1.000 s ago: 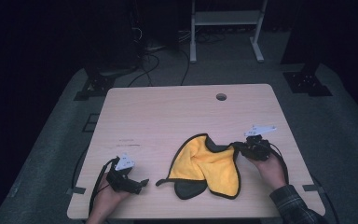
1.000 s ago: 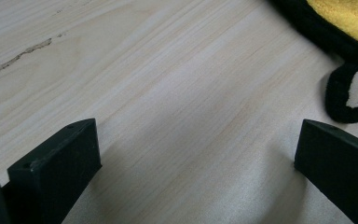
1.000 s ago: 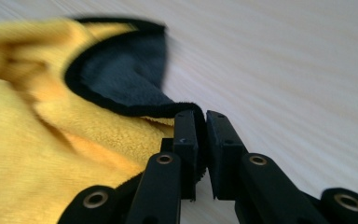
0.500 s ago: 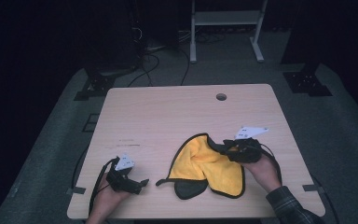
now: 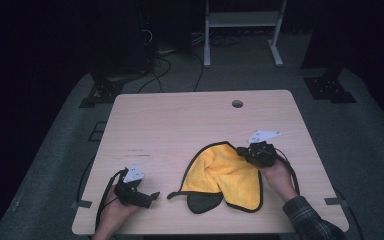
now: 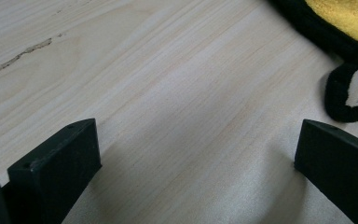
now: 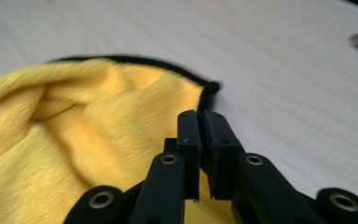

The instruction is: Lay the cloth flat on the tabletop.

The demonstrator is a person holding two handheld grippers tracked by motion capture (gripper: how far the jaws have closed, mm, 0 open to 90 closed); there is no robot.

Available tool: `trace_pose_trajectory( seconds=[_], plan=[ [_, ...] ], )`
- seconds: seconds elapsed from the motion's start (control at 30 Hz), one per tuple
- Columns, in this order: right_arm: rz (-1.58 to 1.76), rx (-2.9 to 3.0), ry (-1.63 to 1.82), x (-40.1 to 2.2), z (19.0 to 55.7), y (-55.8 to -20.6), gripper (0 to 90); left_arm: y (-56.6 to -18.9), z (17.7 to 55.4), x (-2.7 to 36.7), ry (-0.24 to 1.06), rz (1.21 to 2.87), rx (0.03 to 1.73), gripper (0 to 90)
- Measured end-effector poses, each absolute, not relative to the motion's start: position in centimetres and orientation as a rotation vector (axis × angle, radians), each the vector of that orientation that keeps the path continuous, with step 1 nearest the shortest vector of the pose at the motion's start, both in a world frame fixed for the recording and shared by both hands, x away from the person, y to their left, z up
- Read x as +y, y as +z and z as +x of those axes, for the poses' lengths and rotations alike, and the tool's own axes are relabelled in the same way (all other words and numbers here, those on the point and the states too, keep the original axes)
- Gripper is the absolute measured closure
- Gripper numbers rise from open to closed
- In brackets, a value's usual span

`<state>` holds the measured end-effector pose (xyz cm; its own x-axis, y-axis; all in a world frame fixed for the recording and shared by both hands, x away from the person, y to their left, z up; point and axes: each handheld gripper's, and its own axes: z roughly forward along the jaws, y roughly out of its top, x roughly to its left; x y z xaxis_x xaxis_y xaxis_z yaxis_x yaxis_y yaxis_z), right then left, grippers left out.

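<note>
A yellow cloth (image 5: 225,172) with a black hem lies crumpled on the wooden table (image 5: 180,120), right of the front middle. My right gripper (image 5: 241,150) is at the cloth's far right corner. In the right gripper view its jaws have just been closing, and the right gripper (image 7: 199,116) is now shut on the black hem, with yellow cloth (image 7: 74,140) bunched to its left. My left gripper (image 5: 152,196) rests at the front left, open with only bare wood in the left gripper (image 6: 198,144). The cloth's black loop (image 6: 349,100) lies just beyond its right jaw.
A round cable hole (image 5: 237,104) sits in the table's far right part. Behind the table stand a white metal frame (image 5: 240,20) and dark stands with cables on the floor (image 5: 160,55). The table's front edge is close to both hands.
My right gripper has shifted a little left and away from the front edge, taking the cloth's corner with it. The left gripper has stayed where it was.
</note>
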<state>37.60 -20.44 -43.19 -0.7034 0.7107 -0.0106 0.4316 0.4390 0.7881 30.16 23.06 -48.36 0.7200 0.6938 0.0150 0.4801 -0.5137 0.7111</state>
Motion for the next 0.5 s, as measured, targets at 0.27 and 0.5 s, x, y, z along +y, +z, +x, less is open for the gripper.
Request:
trace_pose_trajectory(
  seconds=[0.27,0.5],
  plan=[
    [1.141,2.237,1.097,-24.4,41.0,-44.2,85.7,-47.8,30.1,22.8,0.370,2.187,0.861,0.0],
    [1.160,2.238,1.064,-25.0,41.3,-44.7,85.7,-46.2,30.6,20.9,0.329,2.085,0.797,0.0]
  ],
)
